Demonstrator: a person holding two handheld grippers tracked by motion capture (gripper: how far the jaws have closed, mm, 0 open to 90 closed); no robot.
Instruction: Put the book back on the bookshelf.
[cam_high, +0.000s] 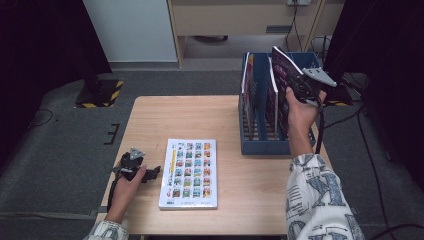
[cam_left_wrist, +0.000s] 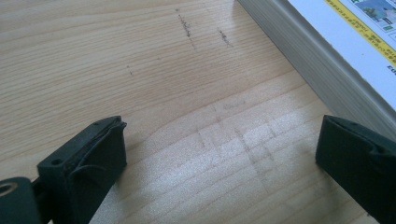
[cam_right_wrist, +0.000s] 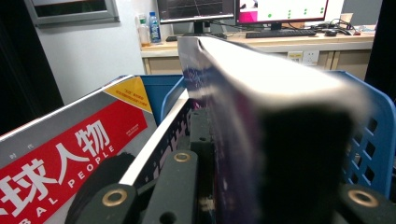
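Note:
My right gripper (cam_high: 301, 89) is shut on a purple-covered magazine (cam_high: 284, 75), held upright over the right slot of the blue file rack (cam_high: 265, 146). In the right gripper view the purple magazine (cam_right_wrist: 247, 107) fills the space between the jaws, with a red-covered magazine (cam_right_wrist: 65, 154) standing in the rack to its left. My left gripper (cam_high: 147, 173) rests on the wooden table (cam_high: 200, 115) beside a white book (cam_high: 190, 172) that lies flat. Its jaws stand wide apart in the left gripper view (cam_left_wrist: 224, 158), with bare wood between them and the white book's edge (cam_left_wrist: 322, 60) at the right.
Two more magazines (cam_high: 248, 85) stand in the rack's left and middle slots. Behind the rack, the right gripper view shows a desk with monitors (cam_right_wrist: 243, 9) and bottles (cam_right_wrist: 148, 28). A black stand base with yellow stripes (cam_high: 100, 92) sits on the floor at the far left.

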